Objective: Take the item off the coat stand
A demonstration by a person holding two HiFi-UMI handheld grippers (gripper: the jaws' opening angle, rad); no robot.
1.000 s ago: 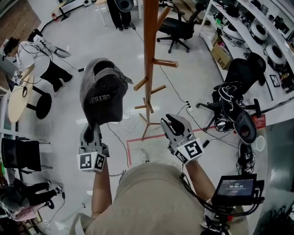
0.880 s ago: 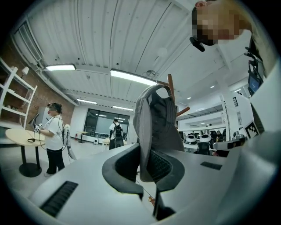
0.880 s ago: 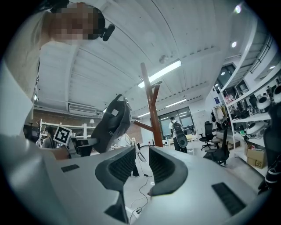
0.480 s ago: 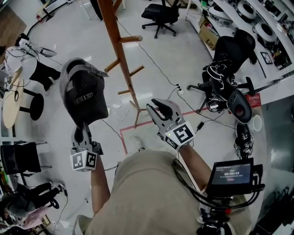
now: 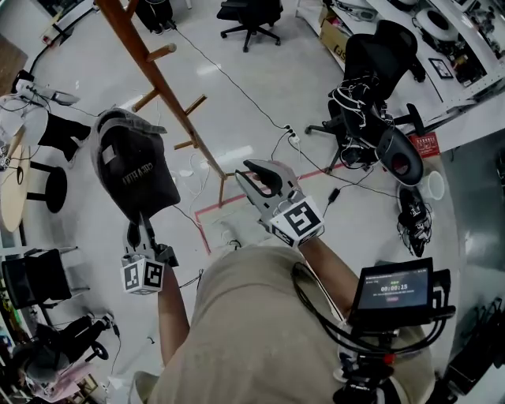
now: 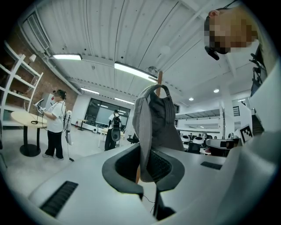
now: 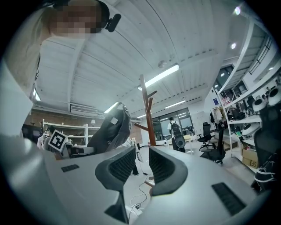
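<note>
A dark baseball cap [image 5: 130, 173] hangs clear of the wooden coat stand [image 5: 150, 75], to its left. My left gripper [image 5: 140, 229] is shut on the cap's lower edge. In the left gripper view the cap's fabric [image 6: 158, 127] is pinched between the pads of my left gripper [image 6: 147, 169], and the stand's top shows behind it. My right gripper [image 5: 256, 177] is to the right of the stand's base, jaws a narrow gap apart with nothing between them. The right gripper view shows that gripper [image 7: 141, 169], the stand [image 7: 148, 114] beyond it and the cap [image 7: 112, 127] at left.
A red tape rectangle [image 5: 207, 229] and cables lie on the floor by the stand's feet. A black office chair [image 5: 371, 87] loaded with gear stands at right, another chair [image 5: 248, 12] at the top. A stool [image 5: 49, 185] and round table [image 5: 8, 185] are at left.
Both grippers have drawn back from the coat stand, which now sits further up and left in the head view. The cap stays in the left gripper and is farther from the pegs.
</note>
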